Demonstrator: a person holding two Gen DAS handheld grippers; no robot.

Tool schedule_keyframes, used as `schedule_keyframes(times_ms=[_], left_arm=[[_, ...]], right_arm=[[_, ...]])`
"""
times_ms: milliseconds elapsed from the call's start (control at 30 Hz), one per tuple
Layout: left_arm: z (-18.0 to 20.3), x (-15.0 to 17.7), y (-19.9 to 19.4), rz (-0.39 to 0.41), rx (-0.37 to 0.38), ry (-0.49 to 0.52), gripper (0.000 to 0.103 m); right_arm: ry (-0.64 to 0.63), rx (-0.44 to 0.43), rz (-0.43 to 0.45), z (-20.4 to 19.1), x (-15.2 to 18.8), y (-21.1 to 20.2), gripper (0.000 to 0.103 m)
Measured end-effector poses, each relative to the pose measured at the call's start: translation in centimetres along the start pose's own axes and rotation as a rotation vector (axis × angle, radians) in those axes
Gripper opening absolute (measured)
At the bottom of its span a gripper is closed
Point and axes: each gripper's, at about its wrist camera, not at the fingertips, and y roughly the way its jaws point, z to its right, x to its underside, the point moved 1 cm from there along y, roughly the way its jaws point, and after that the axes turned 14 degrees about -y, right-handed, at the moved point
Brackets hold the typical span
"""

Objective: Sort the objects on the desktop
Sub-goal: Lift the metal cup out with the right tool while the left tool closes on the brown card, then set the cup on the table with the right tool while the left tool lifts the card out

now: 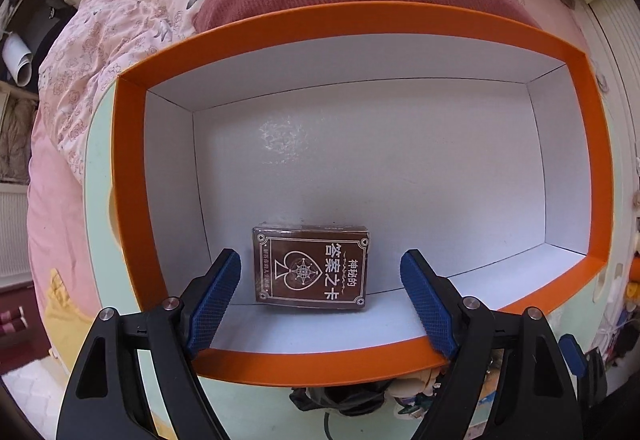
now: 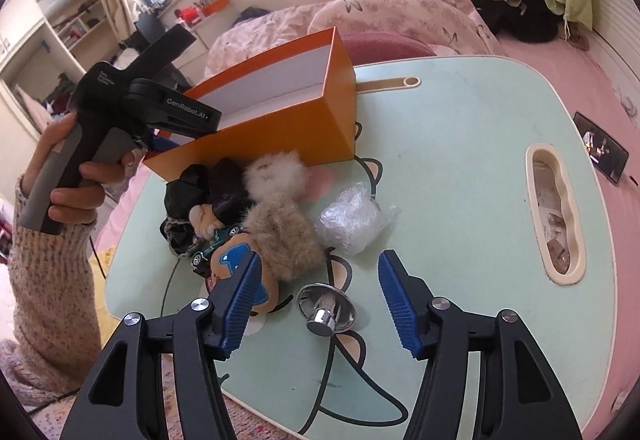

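Right tongs (image 2: pixel 318 300) spread, empty, over chrome knob (image 2: pixel 326 308) on worktop (image 2: pixel 460 144); left tongs (image 1: pixel 320 298) spread above card deck (image 1: pixel 310 267) inside orange box (image 1: pixel 132 176).

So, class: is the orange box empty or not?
Not empty: one brown card pack lies flat on the orange box's white floor; nothing else inside.

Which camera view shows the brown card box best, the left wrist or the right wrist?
The left wrist view. It looks straight down into the orange box, where the brown card box lies flat on the white floor, its printed face readable. The right wrist view shows the orange box only from outside, so its wall hides the card box.
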Motion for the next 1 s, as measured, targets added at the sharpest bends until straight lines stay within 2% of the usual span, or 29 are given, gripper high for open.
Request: schedule_keyframes(times_ms=[133,200,300,367,600,733,867,1000], left_arm=[[0.0,-0.2,0.1,-0.017,0.005,0.025,0.081],[0.0,-0.2,0.2,-0.028,0.028,0.111,0.075],[-0.3,-0.5,0.0,-0.031,0.04,0.11,0.069],[-0.5,-0.7,-0.1,-0.016,0.017,0.11,0.056],[-1.1,-0.8,-0.1,0.004,0.009,0.119,0.056],[-1.9,-1.2,-1.2,0.006,0.067,0.087,0.056],[-2.8,-1.4,-4.2,0.066,0.112,0.073,0.056],[-3.9,-0.1,-7.6,0.136,0.166,0.073,0.056]], right_arm=[[0.009,-0.009,0.009,-0.1,0.0,-0.1,0.06],[0.012,-0.012,0.015,0.0,0.0,-0.3,0.06],[0.013,-0.011,0.024,0.0,0.0,-0.5,0.06],[0.013,-0.015,0.027,-0.1,0.0,-0.6,0.06],[0.02,-0.02,0.024,0.1,0.1,-0.6,0.06],[0.019,-0.016,0.023,0.2,0.2,-0.6,0.06],[0.016,-0.015,0.022,0.1,0.2,-0.6,0.06],[0.01,-0.016,0.017,-0.1,0.2,-0.5,0.06]])
